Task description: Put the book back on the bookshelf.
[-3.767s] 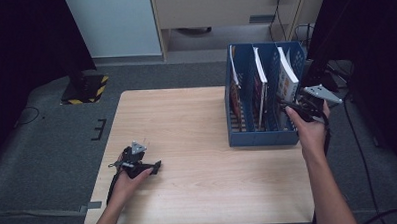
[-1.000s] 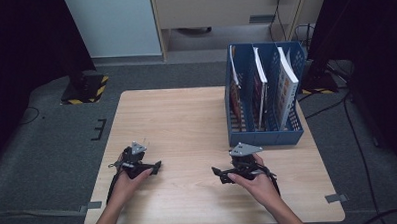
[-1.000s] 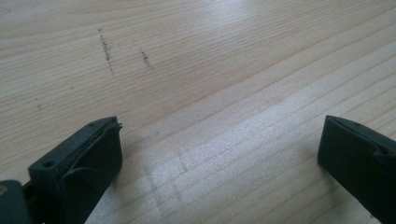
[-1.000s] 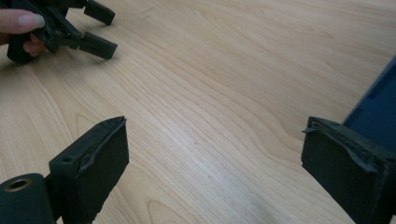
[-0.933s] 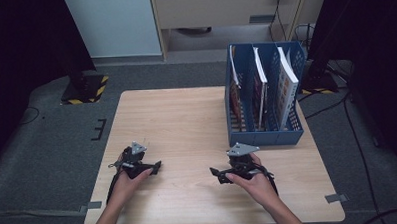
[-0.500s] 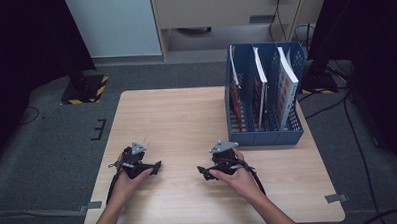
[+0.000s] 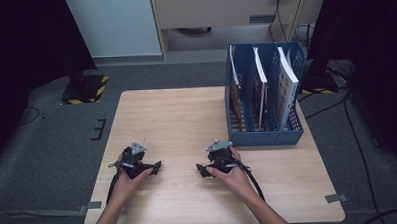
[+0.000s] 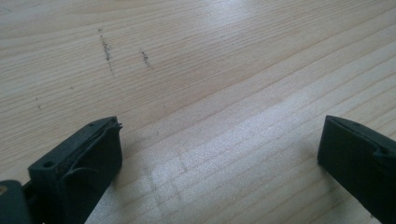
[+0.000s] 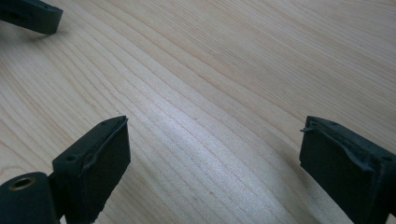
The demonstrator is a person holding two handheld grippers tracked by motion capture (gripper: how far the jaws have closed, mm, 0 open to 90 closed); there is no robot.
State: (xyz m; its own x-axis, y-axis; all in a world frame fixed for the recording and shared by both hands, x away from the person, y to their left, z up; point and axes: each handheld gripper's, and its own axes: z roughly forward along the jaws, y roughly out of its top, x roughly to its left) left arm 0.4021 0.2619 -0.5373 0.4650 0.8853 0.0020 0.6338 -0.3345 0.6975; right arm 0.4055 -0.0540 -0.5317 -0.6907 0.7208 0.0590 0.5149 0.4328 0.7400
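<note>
Nearest the person, both hands rest low on the bare front of the desk (image 7: 176, 118). The left claw (image 7: 156, 166) lies with its jaws spread wide and nothing between them; its own view looks along those jaws at plain wood grain. The right claw (image 7: 200, 169) sits just beside it, apart from it, jaws likewise spread and empty, pointing toward the left one.

Farther back, at the desk's right rear, stands the blue file rack (image 7: 265, 134), well apart from both claws. Books (image 7: 285, 84) stand upright in its compartments, leaning slightly against the dividers.

Judging from this, the filing looks done: no book lies loose on the desk, and neither claw holds or reaches for anything. Nothing visible remains to be put away.
</note>
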